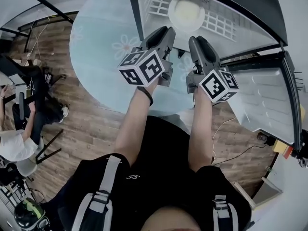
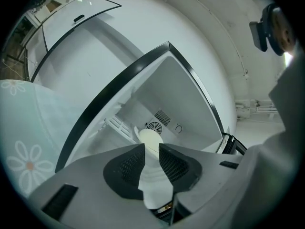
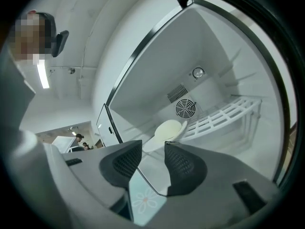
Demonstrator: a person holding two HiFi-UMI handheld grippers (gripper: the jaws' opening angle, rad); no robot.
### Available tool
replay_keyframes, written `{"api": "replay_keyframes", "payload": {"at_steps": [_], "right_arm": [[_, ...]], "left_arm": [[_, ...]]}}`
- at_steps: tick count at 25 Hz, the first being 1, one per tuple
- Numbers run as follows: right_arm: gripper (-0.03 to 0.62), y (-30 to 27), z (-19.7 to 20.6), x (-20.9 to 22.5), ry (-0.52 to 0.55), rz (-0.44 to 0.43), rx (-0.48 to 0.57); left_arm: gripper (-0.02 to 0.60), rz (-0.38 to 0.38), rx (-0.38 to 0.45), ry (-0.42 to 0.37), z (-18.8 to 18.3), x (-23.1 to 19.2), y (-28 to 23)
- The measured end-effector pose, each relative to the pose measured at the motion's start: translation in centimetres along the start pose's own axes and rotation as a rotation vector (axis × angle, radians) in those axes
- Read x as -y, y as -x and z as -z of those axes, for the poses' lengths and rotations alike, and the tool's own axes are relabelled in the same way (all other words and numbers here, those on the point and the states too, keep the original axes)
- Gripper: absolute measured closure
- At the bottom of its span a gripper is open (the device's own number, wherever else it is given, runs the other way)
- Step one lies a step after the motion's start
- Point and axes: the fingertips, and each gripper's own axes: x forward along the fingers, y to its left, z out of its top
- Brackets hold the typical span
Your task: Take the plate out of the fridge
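A cream plate (image 1: 186, 12) rests on a white wire shelf (image 1: 226, 22) inside the open fridge (image 1: 250, 18), seen at the top of the head view. My left gripper (image 1: 166, 31) and right gripper (image 1: 196, 40) are held side by side in front of the fridge opening, pointing at it, short of the plate. The left gripper view has the plate (image 2: 151, 138) straight ahead beyond the left gripper (image 2: 151, 150). In the right gripper view the plate (image 3: 167, 129) lies ahead of the right gripper (image 3: 153, 148). Both pairs of jaws stand apart with nothing between them.
The fridge door (image 1: 269, 100) stands swung open at the right. A pale blue round rug with daisy print (image 1: 98, 42) lies under the grippers on the wooden floor. A fan grille (image 3: 185, 108) sits in the fridge's back wall. A person sits at the far left (image 1: 19, 146).
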Motion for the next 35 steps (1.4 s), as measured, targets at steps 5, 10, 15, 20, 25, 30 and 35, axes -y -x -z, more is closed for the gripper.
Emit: {"api": "replay_keyframes", "payload": {"at_steps": [5, 10, 15, 20, 25, 30, 35], "right_arm": [[0.441, -1.0, -0.3, 0.4, -0.063, -0.017, 0.03], [0.416, -2.0, -0.4, 0.9, -0.148, -0.049, 0.069], [0.416, -2.4, -0.6, 1.9, -0.193, -0.034, 0.086], [0.416, -3.0, -0.5, 2.3, -0.25, -0.025, 0.087], [0.416, -3.7, 0.1, 2.9, -0.311, -0.026, 0.087], [0.462, -3.9, 0.2, 3.0, -0.339, -0.037, 0.091], [0.473, -3.7, 0.2, 2.6, -0.345, -0.036, 0.087]], "left_arm": [[0.479, 0.024, -0.01, 0.016, -0.2, -0.2, -1.0], [0.463, 0.048, -0.022, 0.004, -0.5, -0.1, -1.9], [0.396, 0.067, -0.068, 0.021, 0.6, -0.4, -2.8], [0.396, 0.077, -0.065, 0.053, 0.8, -0.4, -3.7], [0.423, 0.098, -0.05, 0.079, 1.0, -0.1, -4.2], [0.44, 0.084, -0.058, 0.069, 1.4, 0.4, -4.7], [0.442, 0.076, -0.065, 0.063, 1.4, 0.4, -4.3]]}}
